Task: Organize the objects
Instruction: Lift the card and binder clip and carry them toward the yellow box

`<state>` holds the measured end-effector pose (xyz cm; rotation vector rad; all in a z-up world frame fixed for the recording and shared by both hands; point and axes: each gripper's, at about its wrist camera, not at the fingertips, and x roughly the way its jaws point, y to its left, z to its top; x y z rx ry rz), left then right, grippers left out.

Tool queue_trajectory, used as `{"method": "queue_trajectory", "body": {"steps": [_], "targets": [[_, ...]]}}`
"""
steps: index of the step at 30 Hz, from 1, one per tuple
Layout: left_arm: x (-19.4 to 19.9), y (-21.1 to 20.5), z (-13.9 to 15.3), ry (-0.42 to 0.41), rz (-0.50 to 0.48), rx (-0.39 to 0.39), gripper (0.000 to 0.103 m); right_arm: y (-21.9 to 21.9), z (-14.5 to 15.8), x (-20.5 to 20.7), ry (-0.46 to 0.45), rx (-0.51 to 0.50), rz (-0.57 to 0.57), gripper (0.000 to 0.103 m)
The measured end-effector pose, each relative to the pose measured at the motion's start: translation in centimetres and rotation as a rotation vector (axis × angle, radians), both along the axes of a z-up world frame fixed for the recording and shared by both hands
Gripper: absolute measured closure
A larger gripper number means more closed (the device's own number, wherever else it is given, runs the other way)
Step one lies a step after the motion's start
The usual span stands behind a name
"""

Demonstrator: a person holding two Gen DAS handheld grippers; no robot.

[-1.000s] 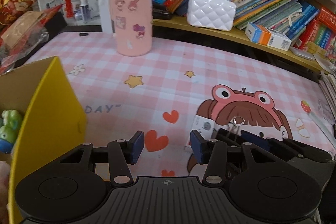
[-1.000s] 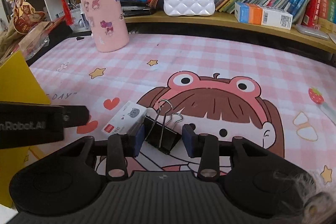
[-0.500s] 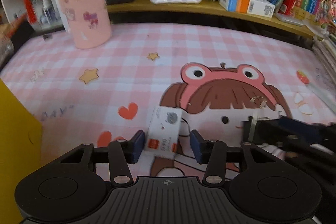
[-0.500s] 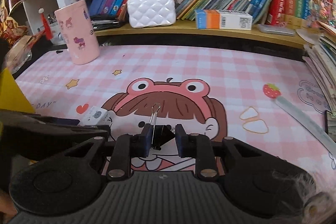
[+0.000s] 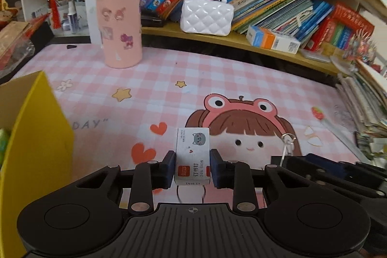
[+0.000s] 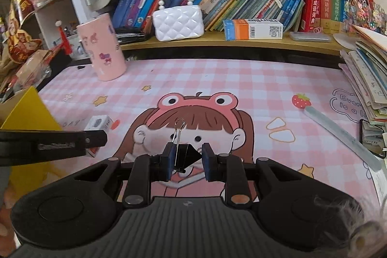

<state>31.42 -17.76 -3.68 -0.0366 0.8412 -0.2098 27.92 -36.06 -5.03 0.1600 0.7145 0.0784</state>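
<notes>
L gripper (image 5: 192, 167): jaws just closed, now pinching staple box (image 5: 192, 156), which was loose between them 0.5 s ago. R gripper (image 6: 186, 160) still clamps black binder clip (image 6: 185, 156), raised off pink desk mat (image 6: 241, 88); yellow box (image 5: 36, 137) at left

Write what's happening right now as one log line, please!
left gripper: shut on small white staple box | right gripper: shut on black binder clip | both above pink checked mat
</notes>
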Motion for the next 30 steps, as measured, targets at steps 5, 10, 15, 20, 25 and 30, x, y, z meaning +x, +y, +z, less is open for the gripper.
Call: {"method": "queue_trajectory", "body": {"steps": [5, 10, 15, 20, 25, 30], "targets": [[-3.8, 1.4, 0.8, 0.011, -0.001, -0.026, 0.075, 0.5, 0.6, -2.6, 0.016, -0.006, 0.018, 0.081], [-7.7, 2.8, 1.4, 0.014, -0.019, -0.022, 0.075, 1.0, 1.1, -5.7, 0.043, -0.009, 0.023, 0.081], [-10.7, 4.4, 1.9, 0.017, -0.014, -0.052, 0.075, 2.4, 1.6, -8.7, 0.058, -0.019, 0.048, 0.081], [-12.4, 5.3, 2.0, 0.015, -0.043, -0.077, 0.075, 4.4, 2.1, -10.7, 0.059, -0.040, 0.071, 0.081], [-14.2, 6.9, 2.2, 0.008, -0.062, -0.098, 0.075, 6.4, 2.6, -12.8, 0.051, -0.063, 0.075, 0.081], [-16.0, 9.1, 2.2, 0.009, -0.065, -0.114, 0.075, 8.7, 2.8, -15.0, 0.062, -0.076, 0.074, 0.081]]}}
